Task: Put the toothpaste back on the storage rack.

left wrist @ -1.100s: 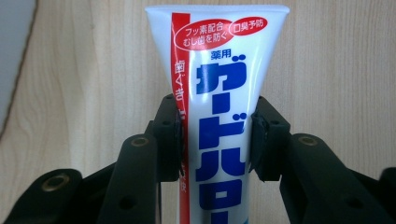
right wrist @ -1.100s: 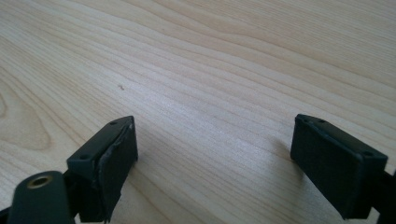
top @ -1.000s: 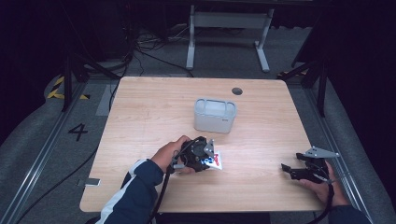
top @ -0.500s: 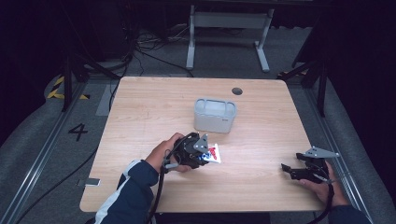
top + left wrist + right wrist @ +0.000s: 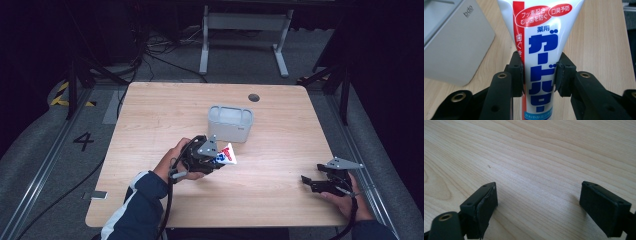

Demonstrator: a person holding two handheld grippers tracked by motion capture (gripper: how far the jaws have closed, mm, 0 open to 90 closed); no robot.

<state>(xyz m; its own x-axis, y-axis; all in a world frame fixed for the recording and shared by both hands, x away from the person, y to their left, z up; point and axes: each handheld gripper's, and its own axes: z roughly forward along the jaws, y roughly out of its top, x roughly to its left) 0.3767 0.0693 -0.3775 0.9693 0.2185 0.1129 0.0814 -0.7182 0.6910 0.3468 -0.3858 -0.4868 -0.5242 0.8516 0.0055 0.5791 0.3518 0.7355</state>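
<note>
The tube (image 5: 541,50) clamped between the left gripper (image 5: 539,75)'s jaws is showing a smooth, glossy plastic skin, printed white, red and blue. Just beside it, the grey box (image 5: 451,47) is looking like matt plastic. The jaw pads (image 5: 485,207) of the right gripper (image 5: 546,207) are looking matt black and slightly scuffed, hovering over the table (image 5: 536,157), which is showing pale, smooth wood grain.
</note>
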